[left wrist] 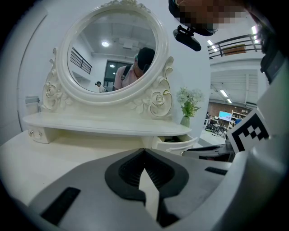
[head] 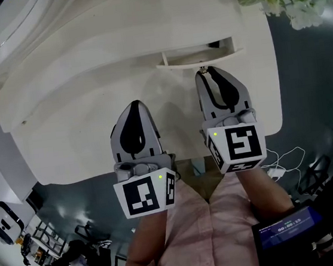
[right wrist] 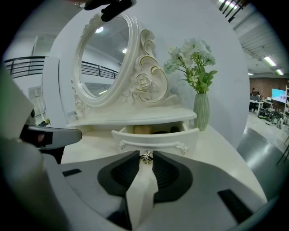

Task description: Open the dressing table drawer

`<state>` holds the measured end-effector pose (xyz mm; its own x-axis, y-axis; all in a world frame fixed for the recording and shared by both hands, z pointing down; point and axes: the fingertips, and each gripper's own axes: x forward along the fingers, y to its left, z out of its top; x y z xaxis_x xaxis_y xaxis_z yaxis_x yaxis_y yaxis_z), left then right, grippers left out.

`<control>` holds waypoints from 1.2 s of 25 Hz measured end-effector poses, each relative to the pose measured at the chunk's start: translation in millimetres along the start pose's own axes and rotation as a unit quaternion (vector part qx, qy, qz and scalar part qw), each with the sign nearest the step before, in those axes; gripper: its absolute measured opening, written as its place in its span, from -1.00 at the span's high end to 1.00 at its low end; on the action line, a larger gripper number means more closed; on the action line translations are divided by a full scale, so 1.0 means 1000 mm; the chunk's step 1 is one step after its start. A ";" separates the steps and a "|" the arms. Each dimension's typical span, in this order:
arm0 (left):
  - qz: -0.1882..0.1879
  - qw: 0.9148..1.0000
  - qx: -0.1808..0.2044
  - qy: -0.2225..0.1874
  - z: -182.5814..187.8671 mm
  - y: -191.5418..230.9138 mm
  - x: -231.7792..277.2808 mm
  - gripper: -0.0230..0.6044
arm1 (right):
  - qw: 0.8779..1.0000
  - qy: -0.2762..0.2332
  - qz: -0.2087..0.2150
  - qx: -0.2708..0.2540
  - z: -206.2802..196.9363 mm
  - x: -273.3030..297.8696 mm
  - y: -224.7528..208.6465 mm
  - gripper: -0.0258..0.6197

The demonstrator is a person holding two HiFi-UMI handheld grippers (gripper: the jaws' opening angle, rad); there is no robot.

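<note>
The white dressing table (head: 79,110) has a small drawer (head: 201,58) at its right side, pulled partly out from under the shelf. Something yellowish and something dark lie inside the drawer (right wrist: 156,136). My right gripper (right wrist: 145,159) is shut on the drawer's small metal knob (right wrist: 145,156), which sits between its fingertips at the middle of the drawer front. In the head view the right gripper (head: 205,72) points at the drawer front. My left gripper (head: 134,105) hovers over the tabletop to the left, shut and empty, its tips (left wrist: 144,152) meeting.
An oval mirror (left wrist: 113,52) in a carved white frame stands on the shelf at the back. A pale green vase with white flowers (right wrist: 201,108) stands right of the drawer, near the table's right edge. A second small drawer (left wrist: 36,133) sits shut at the far left.
</note>
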<state>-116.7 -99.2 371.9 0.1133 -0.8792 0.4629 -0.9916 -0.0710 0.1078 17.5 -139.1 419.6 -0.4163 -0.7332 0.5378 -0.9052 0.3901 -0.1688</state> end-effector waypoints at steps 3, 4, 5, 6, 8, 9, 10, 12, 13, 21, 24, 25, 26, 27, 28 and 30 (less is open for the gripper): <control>0.000 1.000 0.000 0.000 -0.001 -0.001 -0.001 0.86 | 1.000 0.000 0.000 0.000 -0.001 -0.002 0.000 0.61; 0.000 1.000 0.001 0.000 -0.001 -0.001 -0.002 0.86 | 1.000 0.000 0.000 0.000 -0.001 -0.002 0.000 0.61; -0.001 1.000 0.001 0.000 0.000 -0.002 -0.002 0.86 | 1.000 0.001 0.000 0.000 -0.002 -0.003 0.000 0.61; -0.001 1.000 0.001 -0.001 0.000 -0.002 -0.002 0.86 | 1.000 0.001 0.000 0.000 -0.002 -0.003 0.000 0.61; -0.002 1.000 0.001 -0.001 0.000 -0.003 -0.002 0.86 | 1.000 0.001 0.000 0.001 -0.002 -0.004 0.001 0.61; -0.002 1.000 0.001 -0.001 0.000 -0.003 -0.003 0.86 | 1.000 0.001 0.000 0.001 -0.003 -0.004 0.001 0.61; -0.002 1.000 0.002 -0.001 0.000 -0.004 -0.003 0.86 | 1.000 0.001 0.001 0.001 -0.003 -0.005 0.001 0.61; -0.002 1.000 0.002 -0.001 -0.001 -0.004 -0.003 0.86 | 1.000 0.001 0.001 0.000 -0.004 -0.005 0.001 0.61; -0.002 1.000 0.002 -0.001 -0.001 -0.004 -0.003 0.86 | 1.000 0.001 0.002 0.000 -0.004 -0.005 0.001 0.61; -0.003 1.000 0.002 -0.001 -0.003 -0.008 -0.006 0.86 | 1.000 0.000 0.002 0.000 -0.005 -0.009 0.000 0.61; -0.003 1.000 0.003 -0.001 -0.003 -0.009 -0.007 0.86 | 1.000 0.001 0.002 0.000 -0.006 -0.010 -0.001 0.61; -0.003 1.000 0.003 -0.002 -0.003 -0.009 -0.007 0.86 | 1.000 0.000 0.002 0.000 -0.007 -0.011 0.000 0.61; -0.004 1.000 0.003 -0.002 -0.003 -0.010 -0.007 0.86 | 1.000 0.001 0.002 0.000 -0.007 -0.011 0.000 0.61; -0.004 1.000 0.003 -0.002 -0.003 -0.010 -0.008 0.86 | 1.000 0.001 0.002 0.000 -0.007 -0.012 0.000 0.61; -0.004 1.000 0.003 -0.002 -0.003 -0.011 -0.008 0.86 | 1.000 0.001 0.002 0.000 -0.007 -0.012 0.000 0.61; -0.005 1.000 0.003 -0.002 -0.003 -0.011 -0.010 0.86 | 1.000 0.002 0.002 0.000 -0.008 -0.014 0.000 0.61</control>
<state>-106.4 -88.6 369.0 0.1228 -0.8807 0.4574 -0.9908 -0.0827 0.1067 24.0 -124.7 418.9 -0.4191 -0.7300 0.5398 -0.9037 0.3927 -0.1706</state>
